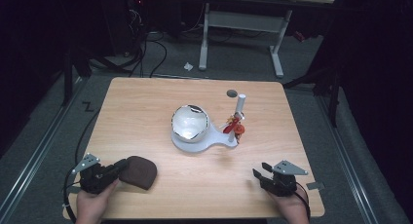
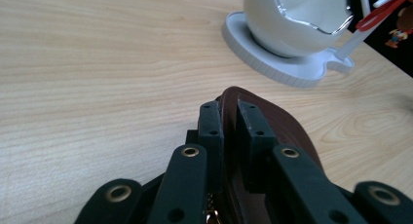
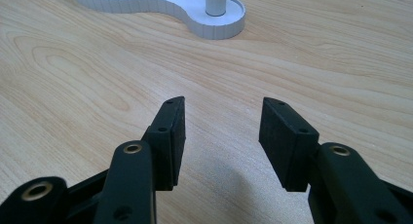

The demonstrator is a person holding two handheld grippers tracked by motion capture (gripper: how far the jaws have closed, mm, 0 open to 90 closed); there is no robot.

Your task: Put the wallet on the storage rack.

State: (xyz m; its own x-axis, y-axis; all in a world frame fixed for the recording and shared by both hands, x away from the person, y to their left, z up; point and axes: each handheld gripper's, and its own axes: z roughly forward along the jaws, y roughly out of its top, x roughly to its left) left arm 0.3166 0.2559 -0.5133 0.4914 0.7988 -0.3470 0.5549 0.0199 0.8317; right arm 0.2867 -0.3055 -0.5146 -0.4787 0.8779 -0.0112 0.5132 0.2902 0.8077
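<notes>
A flat brown leather pouch (image 1: 140, 173) lies near the table's front left corner. My left gripper (image 1: 122, 164) comes at it from the left and is shut on its thin near edge. In the left gripper view the pouch (image 2: 287, 126) runs on past my left gripper (image 2: 230, 117), whose two pads press its rim. My right gripper (image 1: 260, 171) rests low at the front right with its jaws open. In the right gripper view my right gripper (image 3: 221, 131) has only bare wood between the pads.
A shiny white bowl-shaped shell (image 1: 190, 122) sits on a white base (image 1: 204, 145) at mid-table. The base carries a white post (image 1: 240, 107) with a red piece (image 1: 233, 124) and a small orange figure (image 1: 239, 130). A round hole (image 1: 232, 93) lies behind.
</notes>
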